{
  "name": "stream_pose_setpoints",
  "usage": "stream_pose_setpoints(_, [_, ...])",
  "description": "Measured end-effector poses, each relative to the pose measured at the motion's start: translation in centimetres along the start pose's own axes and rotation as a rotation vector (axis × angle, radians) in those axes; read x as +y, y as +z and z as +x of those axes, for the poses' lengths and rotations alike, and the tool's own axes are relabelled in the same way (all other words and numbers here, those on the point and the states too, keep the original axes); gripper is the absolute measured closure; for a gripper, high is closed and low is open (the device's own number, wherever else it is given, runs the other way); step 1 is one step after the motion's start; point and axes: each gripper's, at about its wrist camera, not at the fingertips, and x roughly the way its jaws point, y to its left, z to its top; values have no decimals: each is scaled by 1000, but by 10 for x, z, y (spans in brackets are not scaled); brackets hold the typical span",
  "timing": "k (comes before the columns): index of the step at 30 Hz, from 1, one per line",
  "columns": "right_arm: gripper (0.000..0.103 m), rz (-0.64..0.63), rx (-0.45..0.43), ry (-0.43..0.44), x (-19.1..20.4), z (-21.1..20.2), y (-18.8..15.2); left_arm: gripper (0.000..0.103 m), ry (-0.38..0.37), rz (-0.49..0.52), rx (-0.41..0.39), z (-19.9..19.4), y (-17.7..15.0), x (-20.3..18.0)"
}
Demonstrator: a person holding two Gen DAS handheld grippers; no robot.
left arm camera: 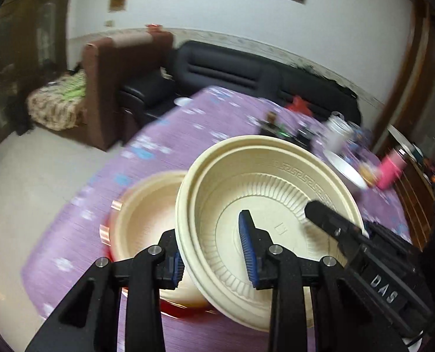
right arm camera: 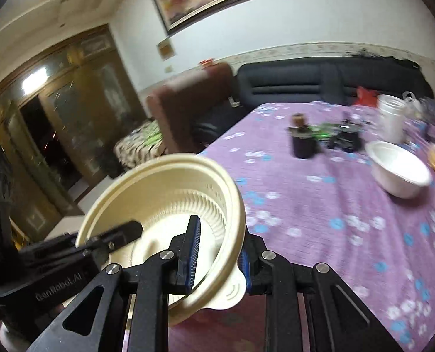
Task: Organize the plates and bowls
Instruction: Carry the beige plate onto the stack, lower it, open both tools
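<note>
Lifted clear of the purple tablecloth [right arm camera: 320,205], tilted: a cream ribbed bowl [left arm camera: 264,193], pinched on two sides; left gripper [left arm camera: 214,252] narrow, clamped across the near-left rim, one blue pad [left arm camera: 248,249] inside the wall, the other outside; right gripper [right arm camera: 217,261] narrow too, nipping the opposite rim by its tab; below-left of the left gripper, a second cream bowl [left arm camera: 147,214] on something red; ahead-right of the right gripper, well apart, a white bowl [right arm camera: 399,170].

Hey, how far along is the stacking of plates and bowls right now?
Done: nothing clearly stacked yet. In hand: the ribbed cream bowl, gripped on opposite rims by the left gripper and right gripper. Left: another cream bowl beneath and the white bowl across the table.
</note>
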Motion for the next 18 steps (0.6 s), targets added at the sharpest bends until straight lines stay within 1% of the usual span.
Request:
stream_pose_setpoints(2, [77,-35,23,1,19,21,3,72,39,-16,-1,4,5,20])
stream_pose_setpoints(6, [77,-61,54,-2,34,49,1,72,82,-32,38,22,5,47])
stream_pose_setpoints(11, [77,-93,105,-30,40,76,-7,72,103,-32,68,39,1,62])
stream_pose_setpoints(15, [77,-117,114,-50,42,81,-10,72,110,-37,64,42,0,69])
stream_pose_setpoints(17, [77,-131,110,-61,44,82,-11,67,112,-38,51,39,0,71])
stream_pose_setpoints(18, [77,-138,105,-68,46,82,-11,59,114,-39,47,37,0,70])
